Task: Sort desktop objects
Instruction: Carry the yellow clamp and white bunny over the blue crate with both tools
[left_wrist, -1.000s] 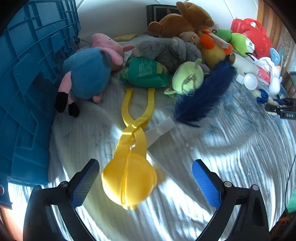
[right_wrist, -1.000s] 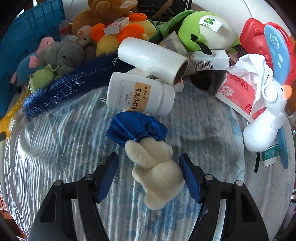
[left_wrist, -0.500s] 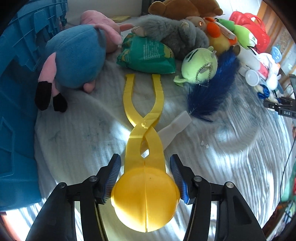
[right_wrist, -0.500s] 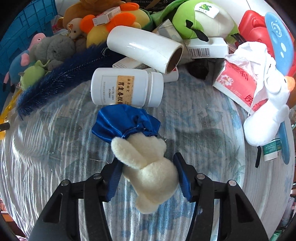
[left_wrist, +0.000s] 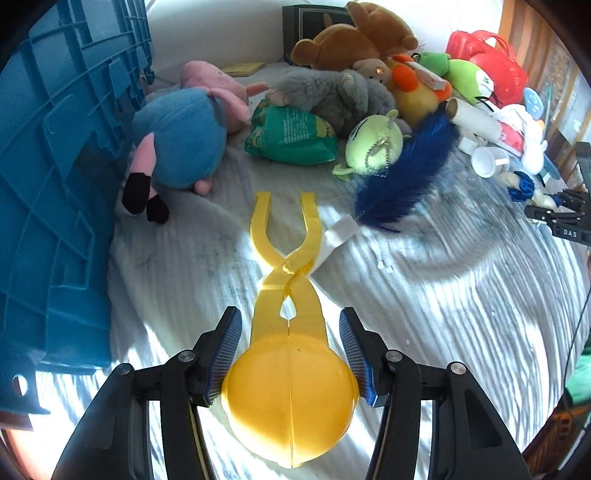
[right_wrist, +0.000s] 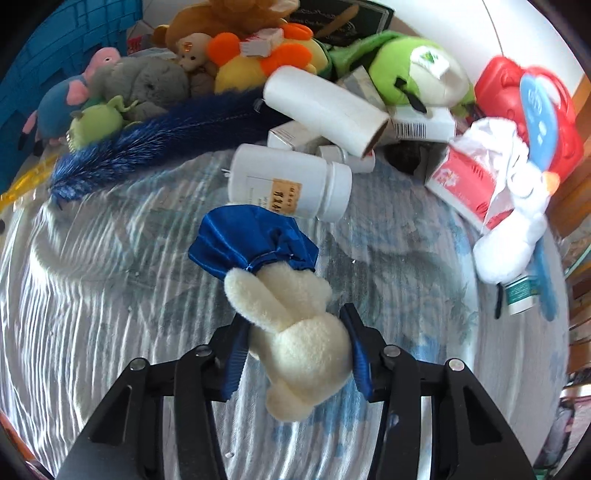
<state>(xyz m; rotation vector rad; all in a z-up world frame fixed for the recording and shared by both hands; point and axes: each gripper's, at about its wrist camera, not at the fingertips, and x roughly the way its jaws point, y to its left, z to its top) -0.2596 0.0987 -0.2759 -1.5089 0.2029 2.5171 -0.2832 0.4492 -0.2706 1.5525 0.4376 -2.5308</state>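
Observation:
My left gripper is shut on the round ball end of a yellow snowball-maker clamp, whose two handles point away over the cloth. My right gripper is shut on a cream plush rabbit with a blue satin dress, held just above the cloth. The right gripper with the rabbit also shows at the right edge of the left wrist view. A pile of toys and boxes lies at the back.
A blue plastic crate stands at the left. Behind lie a blue pig plush, a green snack bag, a blue feather, a white bottle, a paper roll and a white duck plush.
Both grippers closed from open: the left onto the yellow clamp's ball end, the right onto the rabbit. The rabbit has lifted slightly off the cloth.

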